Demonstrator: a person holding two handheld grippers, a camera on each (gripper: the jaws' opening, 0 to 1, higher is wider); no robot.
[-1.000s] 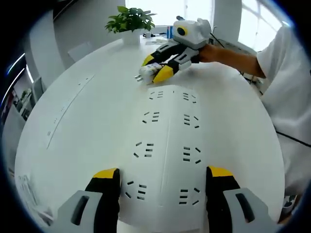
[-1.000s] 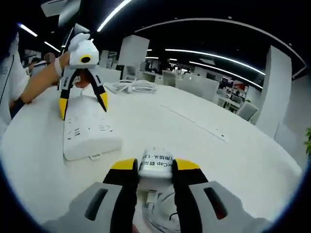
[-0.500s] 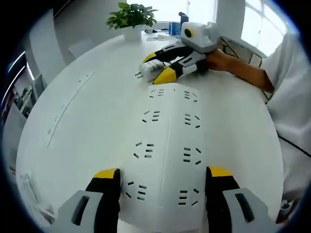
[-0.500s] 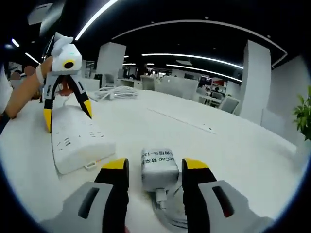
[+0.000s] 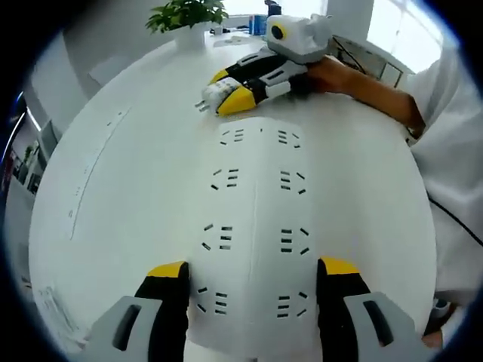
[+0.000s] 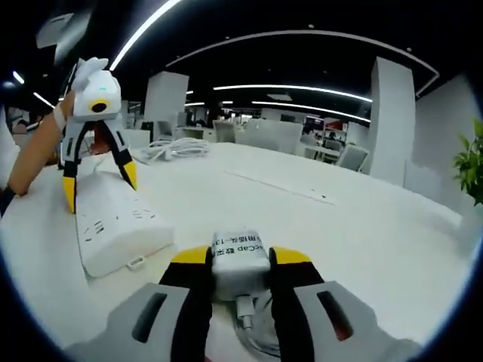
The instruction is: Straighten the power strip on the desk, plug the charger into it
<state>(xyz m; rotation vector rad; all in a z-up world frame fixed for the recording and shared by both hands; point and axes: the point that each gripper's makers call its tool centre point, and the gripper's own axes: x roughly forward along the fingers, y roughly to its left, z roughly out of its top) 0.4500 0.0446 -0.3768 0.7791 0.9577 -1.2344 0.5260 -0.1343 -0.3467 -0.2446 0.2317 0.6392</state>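
A white power strip (image 5: 256, 204) lies flat on the white desk (image 5: 136, 188), its sockets facing up. My left gripper (image 5: 253, 270) straddles the strip's near end, one yellow-tipped jaw pressed against each long side. From the right gripper view, that left gripper (image 6: 99, 185) stands over the far end of the power strip (image 6: 113, 222). My right gripper (image 6: 238, 260) is shut on a white charger (image 6: 240, 256) with a printed label, low over the desk beside the strip's other end. Its cable (image 6: 253, 332) trails back under the jaws. In the left gripper view the right gripper (image 5: 226, 90) holds the charger (image 5: 215, 94) just beyond the strip.
A potted plant (image 5: 185, 13) stands at the desk's far edge. A long cable slot (image 6: 279, 187) runs across the desk, with a coil of white cable (image 6: 177, 149) behind it. A person's forearm (image 5: 362, 83) and white sleeve (image 5: 453, 151) reach in from the right.
Half a second ago my right gripper's jaws stood apart around the charger; they have now closed on it. The left gripper stays on the strip; its view has tilted slightly.
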